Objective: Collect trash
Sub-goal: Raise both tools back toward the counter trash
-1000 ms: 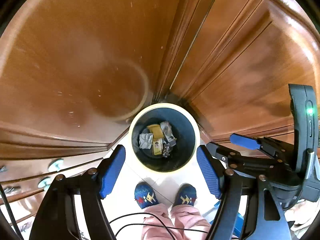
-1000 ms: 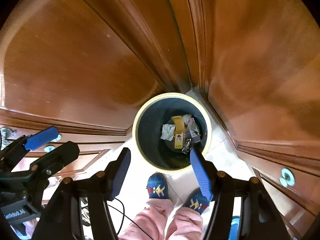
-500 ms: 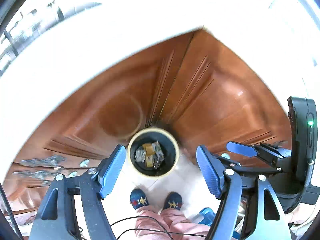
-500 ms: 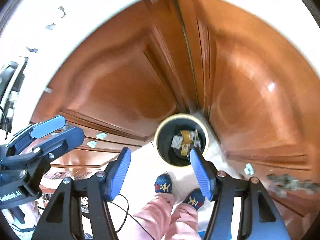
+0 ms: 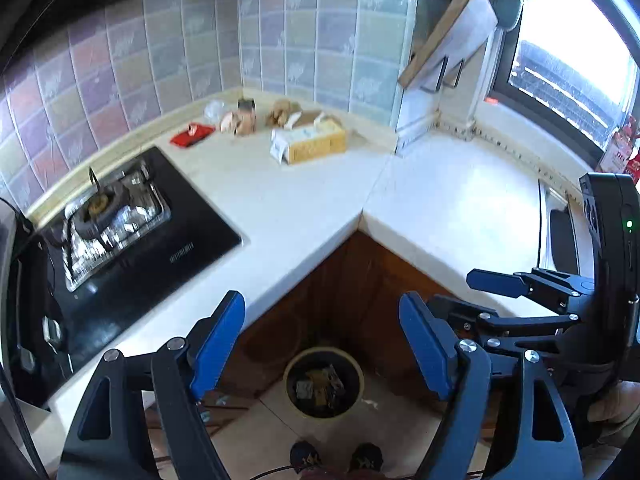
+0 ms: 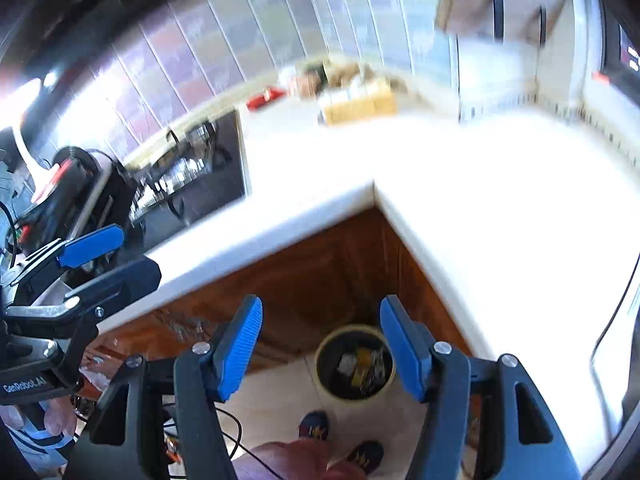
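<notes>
Blue-padded jaws of both grippers gape empty; trash bin (image 5: pixel 324 384) sits far below, between them.

Glossy wooden cabinet doors (image 5: pixel 352 280), smooth pale countertop (image 5: pixel 288 200)

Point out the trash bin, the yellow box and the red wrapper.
Trash bin (image 5: pixel 359 369): left wrist view, on its rim.
Yellow box (image 5: pixel 316 146): left wrist view, on its yellow side.
Red wrapper (image 5: pixel 191 135): left wrist view, on its middle.

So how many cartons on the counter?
2: a yellow-and-white carton on the counter, and an open brown carton right behind it. Clutter beside them may hide more.
</notes>
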The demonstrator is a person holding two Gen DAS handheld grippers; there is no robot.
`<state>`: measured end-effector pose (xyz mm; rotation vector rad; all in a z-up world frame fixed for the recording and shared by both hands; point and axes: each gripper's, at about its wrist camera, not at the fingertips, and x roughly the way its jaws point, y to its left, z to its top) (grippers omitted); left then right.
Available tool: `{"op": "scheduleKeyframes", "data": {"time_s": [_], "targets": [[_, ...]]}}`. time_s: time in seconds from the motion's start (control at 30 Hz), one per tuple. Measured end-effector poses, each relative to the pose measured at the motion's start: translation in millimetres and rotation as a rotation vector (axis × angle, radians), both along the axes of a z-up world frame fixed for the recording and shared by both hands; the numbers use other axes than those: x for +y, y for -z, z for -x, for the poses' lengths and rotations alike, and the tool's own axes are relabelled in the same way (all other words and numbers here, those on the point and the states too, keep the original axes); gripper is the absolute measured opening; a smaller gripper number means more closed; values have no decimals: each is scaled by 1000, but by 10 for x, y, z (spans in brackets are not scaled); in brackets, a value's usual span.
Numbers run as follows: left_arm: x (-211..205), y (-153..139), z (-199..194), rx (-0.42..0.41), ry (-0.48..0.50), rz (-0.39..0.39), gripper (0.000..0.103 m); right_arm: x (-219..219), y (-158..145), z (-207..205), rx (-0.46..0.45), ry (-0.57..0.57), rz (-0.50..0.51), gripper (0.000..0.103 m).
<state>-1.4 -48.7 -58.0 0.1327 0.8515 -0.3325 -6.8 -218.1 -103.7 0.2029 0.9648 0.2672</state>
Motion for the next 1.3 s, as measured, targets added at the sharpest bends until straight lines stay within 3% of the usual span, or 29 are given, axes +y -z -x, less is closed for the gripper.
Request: {"op": "scheduleKeyframes", "data": {"time_s": [0.3,0.5,0.73,0.87,1.03,1.3], "targets": [[-141,-716,-241,-98,51,-91,78,-126,-707,-268,-110,34,28,62],[-254,-859,-663,-117,119,-144,78,-162,-914,-630,-139,92,61,62],[-319,-882,-1520,-86,248,-155,78,-199,-888,-1225,-110,237,121,62],[-426,-753,-2092,-38,347,-162,78,-219,-745,-1568,-56,321,131,61],[-595,-378,-2770,59,447,-180,78,-247,-497,-1933,30,415,108,45],[-923,268,-3528,168,582,-212,78,-332,-82,-2361,145,544,100,44]]}}
